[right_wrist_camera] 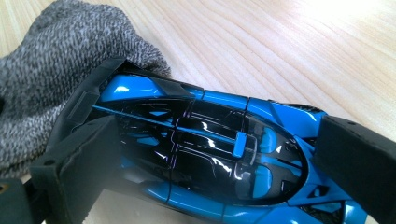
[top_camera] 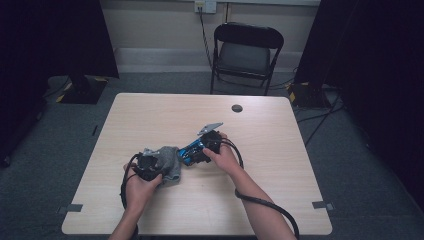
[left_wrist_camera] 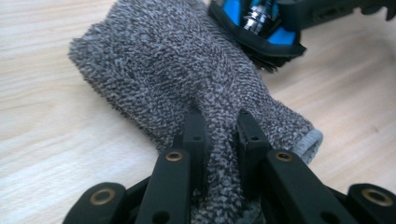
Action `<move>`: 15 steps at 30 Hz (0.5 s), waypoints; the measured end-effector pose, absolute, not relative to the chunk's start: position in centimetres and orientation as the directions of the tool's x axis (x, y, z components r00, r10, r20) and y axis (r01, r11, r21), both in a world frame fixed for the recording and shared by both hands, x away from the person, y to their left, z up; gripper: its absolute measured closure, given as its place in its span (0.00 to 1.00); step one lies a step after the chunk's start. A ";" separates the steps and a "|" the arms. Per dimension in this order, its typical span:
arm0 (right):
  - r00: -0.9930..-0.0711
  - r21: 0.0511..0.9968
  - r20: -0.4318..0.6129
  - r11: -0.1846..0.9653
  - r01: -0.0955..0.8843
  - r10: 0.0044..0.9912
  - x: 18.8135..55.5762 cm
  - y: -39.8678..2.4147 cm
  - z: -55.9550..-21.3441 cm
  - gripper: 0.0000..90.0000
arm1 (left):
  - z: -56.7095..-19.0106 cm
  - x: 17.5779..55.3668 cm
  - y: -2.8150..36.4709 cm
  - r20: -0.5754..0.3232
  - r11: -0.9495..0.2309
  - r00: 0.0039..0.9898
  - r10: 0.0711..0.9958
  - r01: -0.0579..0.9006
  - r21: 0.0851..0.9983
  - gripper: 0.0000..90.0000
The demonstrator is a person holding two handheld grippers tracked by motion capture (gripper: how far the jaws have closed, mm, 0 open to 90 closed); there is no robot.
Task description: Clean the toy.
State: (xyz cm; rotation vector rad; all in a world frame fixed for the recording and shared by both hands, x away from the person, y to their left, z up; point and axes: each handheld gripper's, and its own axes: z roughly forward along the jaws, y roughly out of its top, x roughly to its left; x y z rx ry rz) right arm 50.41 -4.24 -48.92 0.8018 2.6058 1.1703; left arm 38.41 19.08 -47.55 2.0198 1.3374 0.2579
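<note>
Left gripper view puts your left hand-held gripper (left_wrist_camera: pixel 223 122) clenched on a pinched ridge of the grey knitted fabric sock (left_wrist_camera: pixel 187 70), the two black jaws squeezing a fold between them near the sock's pale cuff end. Just beyond those jaws, the sock lies flat on the light wooden bench (left_wrist_camera: pixel 42 140), and at its far end the tail of the glossy blue and black toy car (left_wrist_camera: pixel 261 28) is at the sock's edge, touching or pushing into it.

Your right hand-held gripper (right_wrist_camera: pixel 210 154) is grasping that car (right_wrist_camera: pixel 205 154) across its body, one pad at each flank, with the sock (right_wrist_camera: pixel 37 70) bunched right at the car's far end.

Judging by looks, the sock is soft, light and floppy; it will sag and stretch, so a pinch near the cuff rim, where you need the mouth to open, seems best. The car is likely rigid, smooth and slippery, with thin fins that could snag the knit, so keep hold on its broad sides.

Whether the car has entered the sock at all, you cannot tell; nothing else appears to be in the sock.
</note>
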 end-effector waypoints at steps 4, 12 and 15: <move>-0.841 0.734 0.059 0.548 0.402 0.538 50.4 -4.2 -48.9 0.00 | -47.5 38.1 18.6 -0.203 -0.249 0.470 0.859 0.729 0.637 0.86; -0.841 0.734 0.058 0.548 0.402 0.538 50.4 -4.2 -48.9 0.00 | -47.4 37.4 17.5 -0.209 -0.281 0.509 0.835 0.721 0.634 0.86; -0.841 0.734 0.058 0.548 0.401 0.538 50.4 -4.2 -48.9 0.00 | -47.4 37.2 17.2 -0.205 -0.291 0.517 0.831 0.718 0.632 0.86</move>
